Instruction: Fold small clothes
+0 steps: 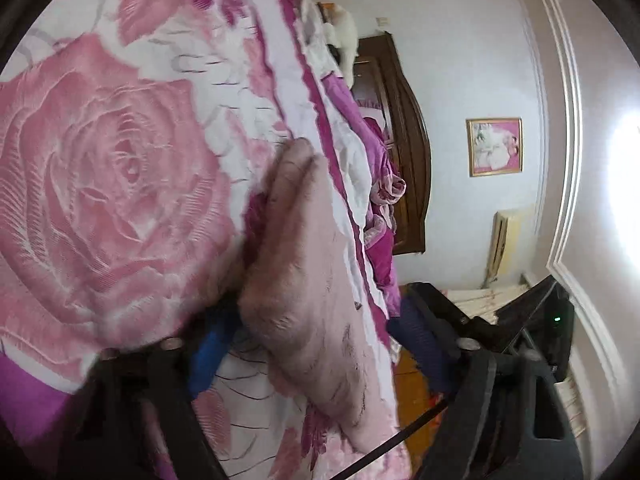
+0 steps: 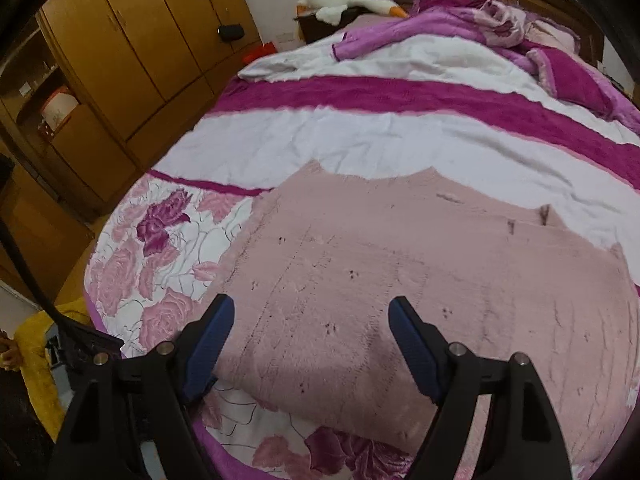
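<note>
The bed [image 2: 360, 140], under a rose-print cover banded magenta and white, fills the right wrist view from the wardrobe [image 2: 132, 48] at upper left to the headboard at the top. The pink fleece garment [image 2: 400, 272] lies spread flat over its lower centre, the near edge folded thick. The right tool [image 2: 312, 320] hangs released above it, jaws wide, nothing between them, with bare fleece on every side. The left wrist view is tilted and blurred: a fold of the same garment [image 1: 304, 272] runs between the left tool [image 1: 320, 336] fingers, half-open; I cannot tell whether the pads pinch it. Only this view shows the wall picture [image 1: 495, 147] at centre right.
</note>
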### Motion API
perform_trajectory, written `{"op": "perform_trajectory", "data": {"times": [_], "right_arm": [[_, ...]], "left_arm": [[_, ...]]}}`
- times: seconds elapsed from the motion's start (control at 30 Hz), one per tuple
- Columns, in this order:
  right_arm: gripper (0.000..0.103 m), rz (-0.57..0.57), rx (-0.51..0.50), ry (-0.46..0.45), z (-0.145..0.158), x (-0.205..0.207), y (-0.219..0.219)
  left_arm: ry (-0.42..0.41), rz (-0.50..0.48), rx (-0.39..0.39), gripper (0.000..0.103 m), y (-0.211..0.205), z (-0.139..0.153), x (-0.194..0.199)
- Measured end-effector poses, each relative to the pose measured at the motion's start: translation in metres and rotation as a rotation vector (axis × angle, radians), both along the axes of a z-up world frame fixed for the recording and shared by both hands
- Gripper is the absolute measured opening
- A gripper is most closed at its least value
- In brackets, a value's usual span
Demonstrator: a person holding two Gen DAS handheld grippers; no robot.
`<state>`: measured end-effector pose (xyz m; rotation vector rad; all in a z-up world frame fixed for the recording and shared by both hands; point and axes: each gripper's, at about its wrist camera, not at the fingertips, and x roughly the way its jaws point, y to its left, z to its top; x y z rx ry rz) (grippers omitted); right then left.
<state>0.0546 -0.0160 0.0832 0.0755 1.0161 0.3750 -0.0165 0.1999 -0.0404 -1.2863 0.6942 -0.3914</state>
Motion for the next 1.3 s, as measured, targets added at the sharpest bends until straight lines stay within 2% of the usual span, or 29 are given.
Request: {"op": "perform_trajectory", "data": {"times": [0.03, 0.07, 0.1, 0.17, 0.3, 0.4, 0.43, 0.57, 0.63, 0.73, 0.83, 0.9, 1.03, 1.13, 1.27, 1.3], "right_arm": [[0.083, 0.015, -0.002, 0.026, -0.004, 0.005, 0.004], [0.082, 0.021, -0.002, 0.038, -0.005, 0.009, 0.007], [0.082, 0.021, -0.006, 0.053, -0.005, 0.015, 0.011], [0.081, 0.018, -0.006, 0.078, -0.004, 0.025, 0.019], [0.078, 0.098, -0.038, 0.107, 0.008, 0.039, 0.056], [0.078, 0.141, -0.166, 0.106, 0.011, 0.048, 0.092], [0.078, 0.148, -0.239, 0.121, 0.007, 0.052, 0.108], [0.077, 0.160, -0.406, 0.166, -0.011, 0.062, 0.144], [0.076, 0.144, -0.444, 0.175, -0.017, 0.065, 0.155], [0.072, 0.110, -0.492, 0.218, -0.030, 0.072, 0.170], [0.069, 0.039, -0.659, 0.178, -0.044, 0.084, 0.184], [0.064, 0.029, -0.735, 0.156, -0.051, 0.092, 0.191], [0.062, -0.023, -0.886, 0.174, -0.073, 0.106, 0.199], [0.049, -0.060, -0.957, 0.252, -0.091, 0.110, 0.192], [0.025, -0.086, -0.932, 0.302, -0.095, 0.116, 0.181], [0.023, -0.086, -0.927, 0.304, -0.095, 0.118, 0.180]], "left_arm": [[0.023, -0.009, -0.008, 0.027, 0.003, -0.005, 0.000], [0.062, -0.024, -0.022, 0.002, 0.007, -0.013, 0.003], [0.101, -0.035, -0.042, 0.001, 0.010, -0.021, 0.004], [0.095, -0.051, -0.108, 0.001, 0.015, -0.025, 0.008], [0.083, -0.036, -0.093, 0.000, 0.014, -0.024, 0.008], [0.087, -0.005, -0.096, 0.000, 0.014, -0.024, 0.006], [0.090, 0.000, -0.099, 0.000, 0.014, -0.024, 0.007], [0.085, -0.033, -0.107, 0.000, 0.014, -0.024, 0.009], [0.079, -0.048, -0.104, 0.000, 0.014, -0.022, 0.008], [0.068, -0.064, -0.055, 0.000, 0.008, -0.015, 0.009], [0.061, -0.076, -0.024, 0.000, 0.005, -0.011, 0.010], [0.057, -0.080, -0.009, 0.000, 0.002, -0.007, 0.012], [0.064, -0.073, 0.033, 0.000, -0.004, 0.000, 0.015], [0.086, -0.066, 0.054, 0.000, -0.009, 0.003, 0.015], [0.074, -0.076, 0.086, 0.000, -0.013, 0.011, 0.015], [0.071, -0.078, 0.093, 0.000, -0.014, 0.013, 0.016]]}}
